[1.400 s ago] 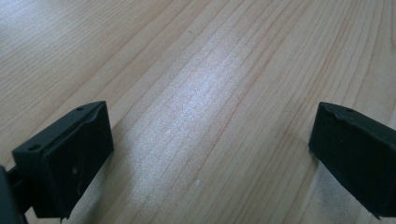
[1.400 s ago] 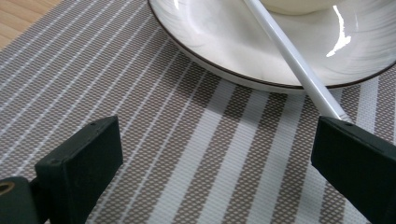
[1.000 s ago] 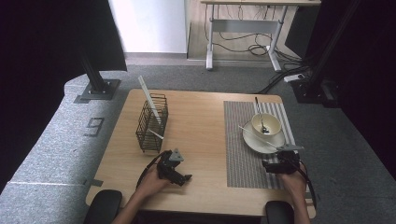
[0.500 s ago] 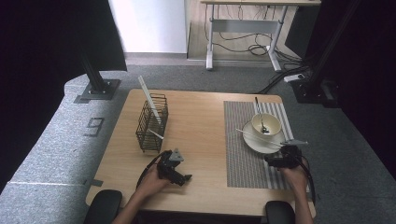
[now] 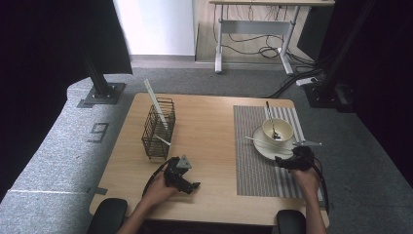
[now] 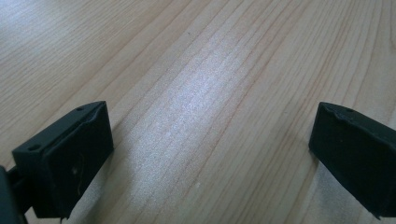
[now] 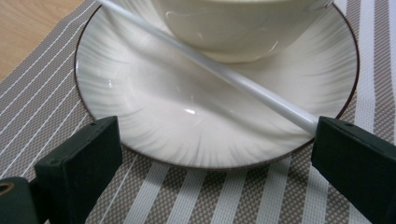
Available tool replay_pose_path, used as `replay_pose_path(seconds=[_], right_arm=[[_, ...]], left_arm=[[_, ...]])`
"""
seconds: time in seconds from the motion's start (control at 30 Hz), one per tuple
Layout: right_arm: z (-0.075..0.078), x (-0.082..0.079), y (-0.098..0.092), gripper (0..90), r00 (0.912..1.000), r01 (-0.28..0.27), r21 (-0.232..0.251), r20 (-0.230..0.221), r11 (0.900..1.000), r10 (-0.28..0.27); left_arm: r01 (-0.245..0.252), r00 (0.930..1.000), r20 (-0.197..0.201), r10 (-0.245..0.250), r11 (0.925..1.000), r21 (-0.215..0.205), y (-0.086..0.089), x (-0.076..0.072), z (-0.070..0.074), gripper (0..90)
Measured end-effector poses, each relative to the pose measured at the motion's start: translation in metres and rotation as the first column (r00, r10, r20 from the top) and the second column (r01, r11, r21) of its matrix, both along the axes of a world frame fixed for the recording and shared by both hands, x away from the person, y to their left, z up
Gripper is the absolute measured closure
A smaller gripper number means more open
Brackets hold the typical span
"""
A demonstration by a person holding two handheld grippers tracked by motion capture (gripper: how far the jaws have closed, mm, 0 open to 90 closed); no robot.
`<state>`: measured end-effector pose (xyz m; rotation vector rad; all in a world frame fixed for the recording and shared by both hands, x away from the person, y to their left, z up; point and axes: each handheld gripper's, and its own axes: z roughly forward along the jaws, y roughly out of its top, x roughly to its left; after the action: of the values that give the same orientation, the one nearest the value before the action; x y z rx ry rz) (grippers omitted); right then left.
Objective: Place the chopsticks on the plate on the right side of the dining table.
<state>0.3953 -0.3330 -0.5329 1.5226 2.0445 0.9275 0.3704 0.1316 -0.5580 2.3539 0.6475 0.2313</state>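
A white saucer (image 5: 259, 147) with a cream cup (image 5: 277, 129) sits on a striped placemat (image 5: 253, 173) at the table's right. A metal spoon (image 5: 270, 116) stands in the cup. A thin white stick (image 5: 258, 141) lies across the saucer. My right gripper (image 5: 289, 157) is at the saucer's near right edge. In the right gripper view it (image 7: 215, 158) is open, the saucer (image 7: 154, 107) lies between the jaws, and the stick's (image 7: 210, 65) end reaches the right jaw. My left gripper (image 5: 188, 181) rests open on the bare wooden table (image 6: 210, 70), nothing between its jaws.
A black wire basket (image 5: 158, 130) stands at the table's left with a long white stick (image 5: 153, 101) leaning out of it. Grey carpet surrounds the table. Black stand bases and a desk with cables lie beyond the far edge.
My right gripper has moved forward to the saucer's near edge. The left gripper has stayed where it was.
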Motion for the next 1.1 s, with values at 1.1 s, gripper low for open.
replay_pose_path(seconds=[1.1], right_arm=[[0.003,-0.006,0.002,0.0,0.9980,0.031,-0.068,0.057,0.997,-0.027]], left_arm=[[0.000,1.0000,0.000,0.000,1.0000,0.000,0.000,0.000,0.000,0.0]])
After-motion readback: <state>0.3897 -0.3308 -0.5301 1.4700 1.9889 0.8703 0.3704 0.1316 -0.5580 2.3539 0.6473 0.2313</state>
